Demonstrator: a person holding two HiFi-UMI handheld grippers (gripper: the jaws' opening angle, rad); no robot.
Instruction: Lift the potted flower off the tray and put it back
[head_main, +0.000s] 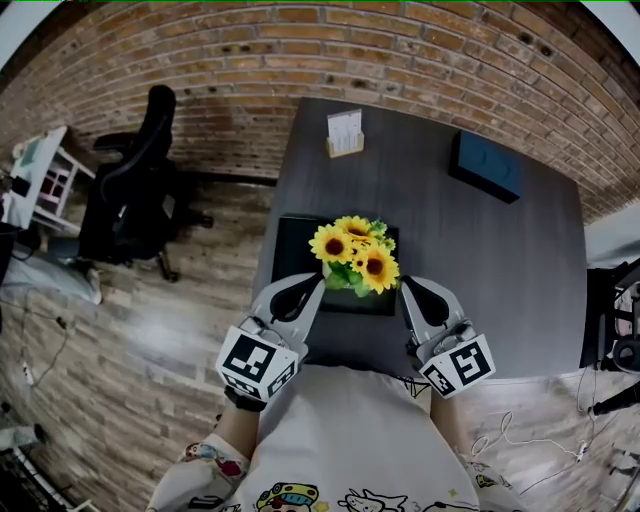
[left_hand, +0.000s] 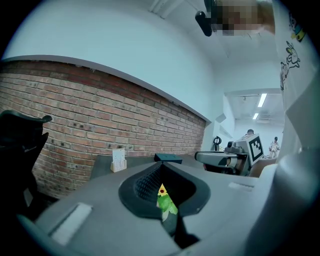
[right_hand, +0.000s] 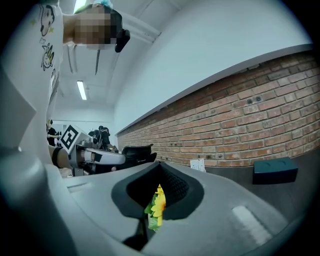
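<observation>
The left gripper (head_main: 303, 288) has its two jaws drawn together, with only a thin slit between them and nothing caught there. The right gripper (head_main: 411, 291) is clenched the same way, also empty. Both hang over the worktop's near edge, where the person stands, tips angled inward towards each other.

Between those tips stands the potted flower with yellow sunflower heads and green leaves (head_main: 355, 256). It shows as a sliver through each slit, and neither gripper touches it as far as I can see. It sits on the flat black rectangular tray (head_main: 291, 240), towards the tray's right side. The tray lies by the near edge of the dark grey table (head_main: 490, 265), close to its left edge.

At the far edge, a small wooden stand of white cards (head_main: 345, 132) sits left of the middle. A dark blue rectangular box (head_main: 485, 166) lies towards the far right corner.
</observation>
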